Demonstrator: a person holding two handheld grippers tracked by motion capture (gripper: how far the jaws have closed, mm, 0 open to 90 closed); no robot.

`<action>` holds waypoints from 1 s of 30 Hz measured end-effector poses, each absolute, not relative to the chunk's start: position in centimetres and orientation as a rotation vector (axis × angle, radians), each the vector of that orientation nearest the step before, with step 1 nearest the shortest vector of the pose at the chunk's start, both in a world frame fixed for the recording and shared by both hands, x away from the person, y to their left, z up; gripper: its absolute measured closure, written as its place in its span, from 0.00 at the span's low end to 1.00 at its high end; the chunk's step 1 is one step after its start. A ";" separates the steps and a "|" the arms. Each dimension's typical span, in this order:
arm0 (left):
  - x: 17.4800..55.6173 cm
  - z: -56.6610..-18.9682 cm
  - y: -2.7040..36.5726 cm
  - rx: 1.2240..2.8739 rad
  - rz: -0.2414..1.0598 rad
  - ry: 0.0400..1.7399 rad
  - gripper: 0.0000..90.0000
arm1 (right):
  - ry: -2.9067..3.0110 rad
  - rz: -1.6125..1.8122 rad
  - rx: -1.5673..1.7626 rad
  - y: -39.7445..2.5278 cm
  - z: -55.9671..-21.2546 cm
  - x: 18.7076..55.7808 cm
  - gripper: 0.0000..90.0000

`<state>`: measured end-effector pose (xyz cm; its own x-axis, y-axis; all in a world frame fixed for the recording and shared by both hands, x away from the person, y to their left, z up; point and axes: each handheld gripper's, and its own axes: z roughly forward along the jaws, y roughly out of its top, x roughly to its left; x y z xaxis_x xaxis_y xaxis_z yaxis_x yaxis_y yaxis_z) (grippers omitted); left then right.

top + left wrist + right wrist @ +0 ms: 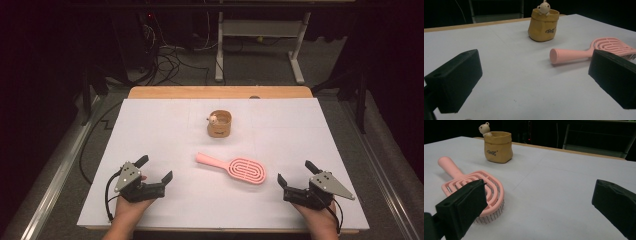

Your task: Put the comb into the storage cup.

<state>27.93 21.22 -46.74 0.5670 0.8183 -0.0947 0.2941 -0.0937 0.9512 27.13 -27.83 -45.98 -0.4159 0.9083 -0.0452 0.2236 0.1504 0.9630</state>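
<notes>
Though the dark lettering on the tan pot (544,25) is too blurred to read, perhaps a brand name, a little bear figure (484,128) peeks over its rim. Left tongs (156,169) spread wide, holding nothing. Right tongs (294,172) spread wide too, empty. Pink hairbrush (235,169) lies flat on the white table (165,130), between both tongs, nearer the right.

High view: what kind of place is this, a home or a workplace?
Probably a lab or recording workspace, not a home. A white-covered table stands in a dark room, loose cables lie on the floor behind it, and a bare metal desk frame stands farther back. A pink hairbrush and small pot are the props.
</notes>
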 end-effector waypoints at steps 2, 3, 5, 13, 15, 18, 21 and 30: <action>27.9 -46.7 21.2 1.658 0.577 0.941 0.00 | 1.764 1.299 1.088 -27.8 -46.0 27.1 0.00; 27.9 -46.7 21.2 1.653 0.577 0.939 0.00 | 1.766 1.298 1.088 -27.8 -46.1 27.1 0.00; 27.8 -46.6 21.1 1.653 0.580 0.936 0.00 | 1.769 1.297 1.087 -27.8 -46.1 27.1 0.00; 27.7 -46.6 21.2 1.651 0.579 0.929 0.00 | 1.776 1.297 1.088 -27.7 -46.0 27.0 0.02; 27.7 -46.6 21.2 1.648 0.582 0.923 0.00 | 1.785 1.287 1.082 -27.7 -46.0 27.1 0.05; 27.9 -46.6 21.3 1.639 0.576 0.933 0.00 | 1.789 1.286 1.086 -27.6 -46.1 27.2 0.08; 28.0 -46.7 21.3 1.644 0.572 0.936 0.00 | 1.788 1.282 1.106 -27.7 -46.1 27.3 0.16; 27.9 -46.6 21.3 1.643 0.572 0.932 0.00 | 1.825 1.281 1.105 -27.6 -45.8 27.0 0.41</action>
